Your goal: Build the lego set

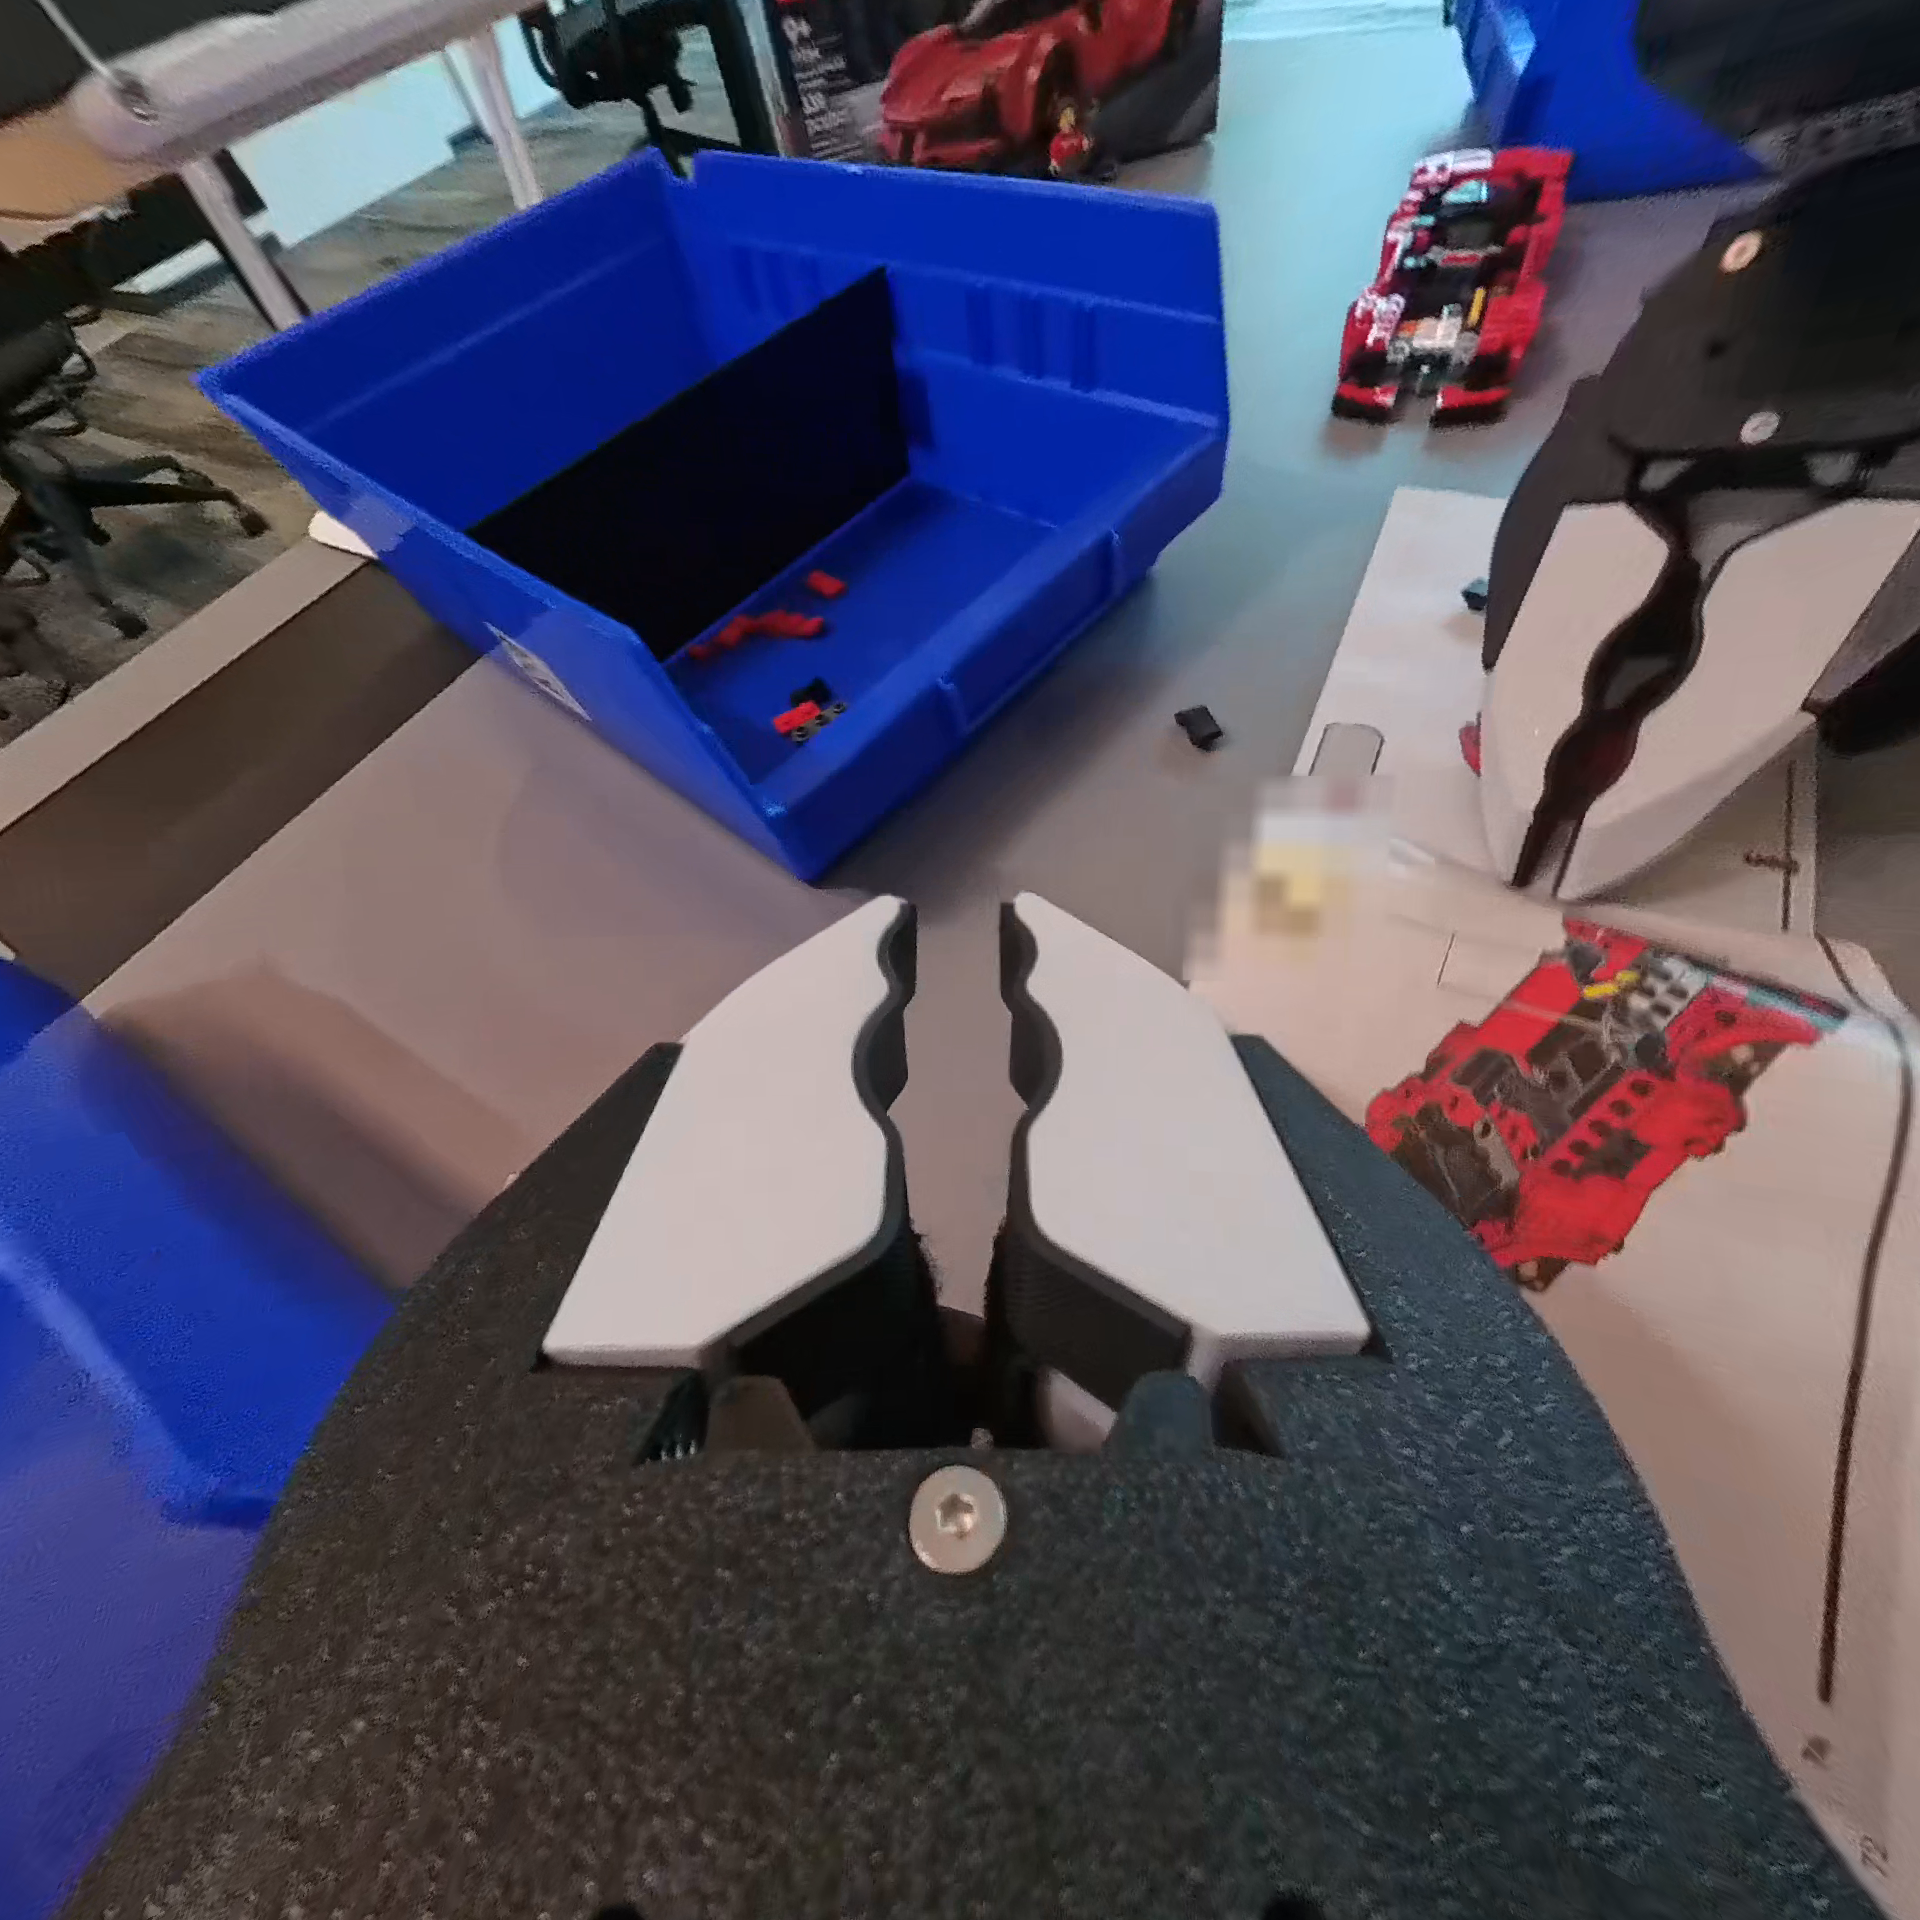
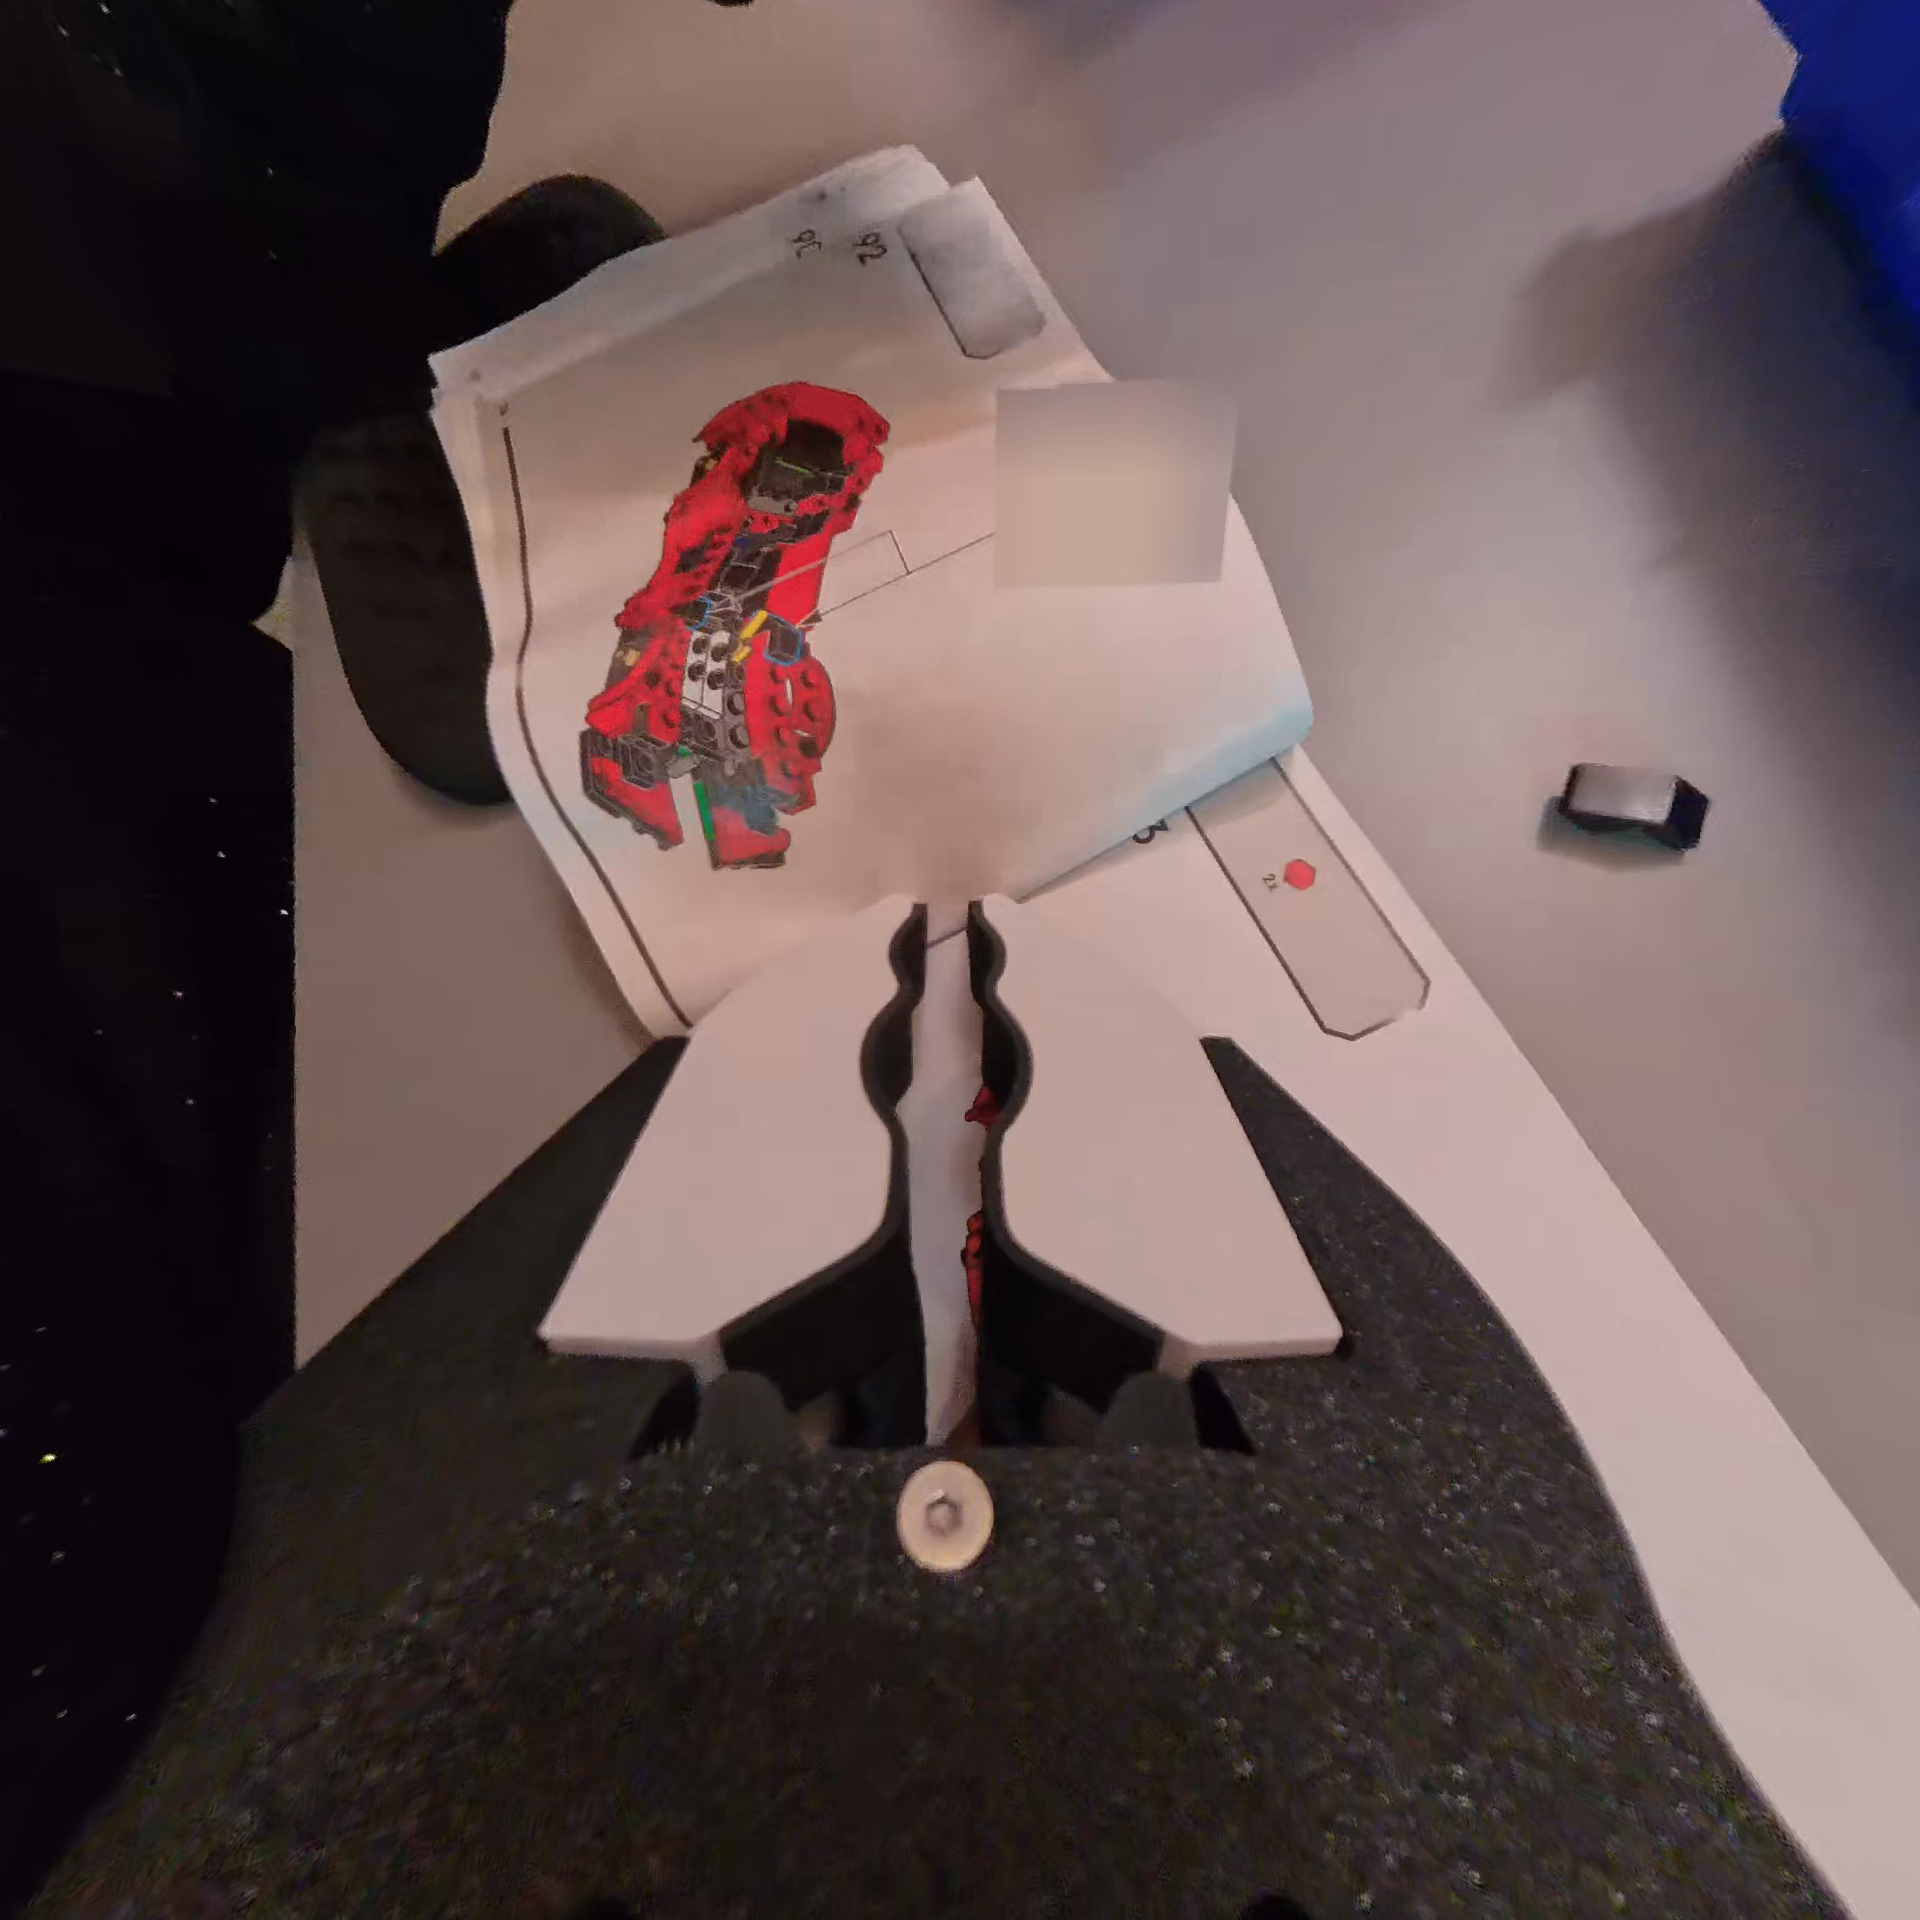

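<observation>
My right gripper (image 2: 945, 909) is shut on a page of the instruction booklet (image 2: 935, 665). The page curls up and shows a drawing of the red car. The white sheet runs between the fingers from tip to base. In the left wrist view this gripper (image 1: 1548, 868) stands tip down on the booklet (image 1: 1621, 1101) at the right. My left gripper (image 1: 958, 914) is slightly open and empty, above the grey table in front of a blue bin (image 1: 997, 665) that holds a few red and black Lego pieces (image 1: 805, 712). A partly built red Lego car (image 1: 1455, 281) sits at the far right.
A small black Lego piece (image 1: 1200, 725) lies on the table between bin and booklet; it also shows in the right wrist view (image 2: 1631, 805). The set's box (image 1: 1039, 83) stands behind the bin. Another blue bin (image 1: 125, 1247) is at the near left. A dark rounded object (image 2: 395, 623) lies left of the booklet. My right fingertips sit around 15 cm from my left ones.
</observation>
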A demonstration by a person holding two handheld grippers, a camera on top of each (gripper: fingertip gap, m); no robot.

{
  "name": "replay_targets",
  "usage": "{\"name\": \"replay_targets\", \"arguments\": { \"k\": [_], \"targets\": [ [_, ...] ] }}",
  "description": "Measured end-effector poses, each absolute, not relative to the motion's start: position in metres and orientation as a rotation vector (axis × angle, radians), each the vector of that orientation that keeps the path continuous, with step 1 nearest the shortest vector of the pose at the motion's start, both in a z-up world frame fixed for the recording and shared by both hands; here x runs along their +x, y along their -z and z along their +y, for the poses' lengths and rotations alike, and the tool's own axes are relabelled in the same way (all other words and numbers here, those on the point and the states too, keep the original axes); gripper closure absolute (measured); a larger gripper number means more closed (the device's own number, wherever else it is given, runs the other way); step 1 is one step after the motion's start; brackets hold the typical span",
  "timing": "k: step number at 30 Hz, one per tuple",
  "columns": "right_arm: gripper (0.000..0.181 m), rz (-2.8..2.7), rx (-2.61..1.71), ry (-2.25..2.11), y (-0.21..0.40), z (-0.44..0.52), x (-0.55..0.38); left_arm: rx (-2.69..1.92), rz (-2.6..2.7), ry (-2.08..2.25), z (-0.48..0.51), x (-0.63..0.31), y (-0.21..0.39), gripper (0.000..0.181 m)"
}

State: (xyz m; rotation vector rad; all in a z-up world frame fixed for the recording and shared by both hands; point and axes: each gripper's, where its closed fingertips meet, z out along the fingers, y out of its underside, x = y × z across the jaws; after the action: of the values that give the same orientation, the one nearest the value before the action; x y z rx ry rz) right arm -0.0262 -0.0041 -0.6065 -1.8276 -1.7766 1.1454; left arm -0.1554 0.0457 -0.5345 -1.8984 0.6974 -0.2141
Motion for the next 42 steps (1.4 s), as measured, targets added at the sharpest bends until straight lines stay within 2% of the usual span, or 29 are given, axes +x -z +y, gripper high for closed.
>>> {"name": "replay_targets", "arguments": {
  "k": [3, 5, 6, 8, 11, 13, 14, 15, 16, 17, 20, 22, 24, 27, 31, 34, 37, 42],
  "targets": [
    [0.167, -1.799, -1.740, -1.055, 0.605, -0.002, -0.027, -1.920, 0.777, 0.153, 0.044, -0.146, 0.545, 0.164],
    [0.136, -1.798, -1.641, -0.918, 0.598, 0.006, -0.030, -1.909, 0.832, 0.101, 0.044, -0.141, 0.548, 0.163],
    [0.131, -1.795, -1.592, -0.902, 0.588, 0.004, -0.033, -1.894, 0.851, 0.075, 0.044, -0.140, 0.548, 0.163],
    [0.129, -1.741, -1.538, -0.812, 0.564, 0.004, -0.034, -1.871, 0.856, 0.038, 0.046, -0.139, 0.547, 0.163],
    [0.128, -1.646, -1.548, -0.411, 0.539, 0.023, -0.009, -1.937, 0.758, 0.051, 0.043, -0.137, 0.538, 0.159],
    [0.116, -1.552, -1.579, -0.193, 0.530, 0.038, 0.018, -2.019, 0.702, 0.115, 0.034, -0.124, 0.530, 0.155],
    [0.099, -1.503, -1.633, -0.140, 0.532, 0.045, 0.033, -2.094, 0.697, 0.154, 0.027, -0.116, 0.532, 0.142],
    [0.078, -1.464, -1.714, -0.131, 0.540, 0.051, 0.047, -2.175, 0.691, 0.177, 0.022, -0.107, 0.537, 0.120],
    [0.068, -1.420, -1.792, -0.156, 0.550, 0.056, 0.060, -2.238, 0.675, 0.171, 0.019, -0.100, 0.541, 0.098],
    [0.059, -1.345, -1.847, -0.189, 0.554, 0.064, 0.072, -2.260, 0.643, 0.141, 0.020, -0.094, 0.542, 0.088],
    [0.051, -1.091, -1.905, -0.195, 0.543, 0.088, 0.112, -2.204, 0.563, 0.058, 0.028, -0.064, 0.535, 0.063],
    [0.038, -0.954, -1.882, -0.099, 0.526, 0.102, 0.143, -2.112, 0.507, 0.001, 0.039, -0.037, 0.521, 0.046],
    [0.034, -0.854, -1.893, -0.018, 0.514, 0.110, 0.173, -1.994, 0.471, 0.019, 0.054, -0.001, 0.505, 0.037],
    [0.033, -0.731, -1.929, -0.005, 0.506, 0.118, 0.207, -1.875, 0.468, 0.172, 0.078, 0.069, 0.488, 0.038],
    [0.042, -0.585, -1.938, 0.014, 0.513, 0.133, 0.243, -1.864, 0.527, 0.115, 0.120, 0.126, 0.503, 0.057],
    [0.046, -0.509, -1.957, -0.052, 0.535, 0.144, 0.253, -1.905, 0.452, 0.093, 0.143, 0.144, 0.526, 0.068],
    [0.047, -0.511, -1.970, -0.073, 0.553, 0.151, 0.256, -1.909, 0.483, 0.067, 0.144, 0.151, 0.538, 0.069],
    [0.062, -0.501, -1.963, -0.197, 0.564, 0.156, 0.245, -1.922, 0.484, 0.090, 0.143, 0.145, 0.550, 0.074]
  ]
}}
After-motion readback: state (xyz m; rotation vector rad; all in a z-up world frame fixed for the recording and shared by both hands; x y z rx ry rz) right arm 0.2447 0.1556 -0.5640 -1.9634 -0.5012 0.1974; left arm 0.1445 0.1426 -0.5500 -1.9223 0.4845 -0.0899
